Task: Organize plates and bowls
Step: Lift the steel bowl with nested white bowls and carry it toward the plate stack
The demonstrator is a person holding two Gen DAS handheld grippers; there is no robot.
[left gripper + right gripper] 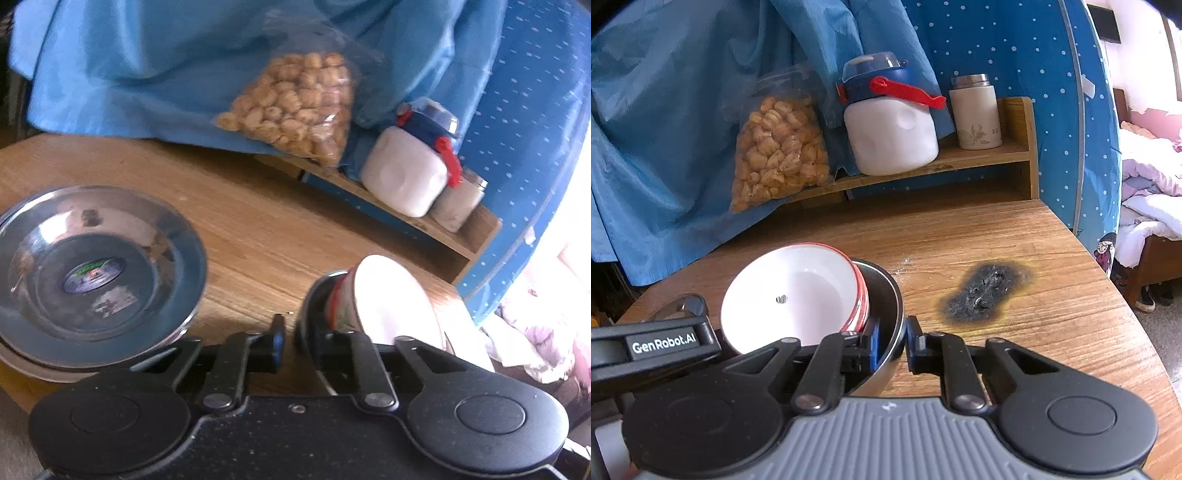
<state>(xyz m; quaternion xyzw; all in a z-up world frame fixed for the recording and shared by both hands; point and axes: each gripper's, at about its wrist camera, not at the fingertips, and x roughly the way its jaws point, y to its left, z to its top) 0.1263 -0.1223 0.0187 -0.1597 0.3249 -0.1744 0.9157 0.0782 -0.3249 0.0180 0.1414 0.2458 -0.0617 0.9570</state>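
Observation:
A white bowl with a red rim (798,295) lies tilted inside a dark steel bowl (886,295) on the wooden table (1015,240). My right gripper (892,345) is shut on the steel bowl's near rim, with one blue pad inside the wall and one outside. In the left wrist view my left gripper (299,328) is shut across the steel bowl's (306,302) wall. There the white bowl (391,295) opens to the right. A stack of steel plates (92,273) with a sticker in the middle rests to the left.
A low wooden shelf (960,158) at the back holds a bag of snacks (779,147), a white jug with a red handle (890,133) and a white flask (975,114). Blue cloth (665,129) hangs behind. A black burn mark (986,291) scars the table near its right edge.

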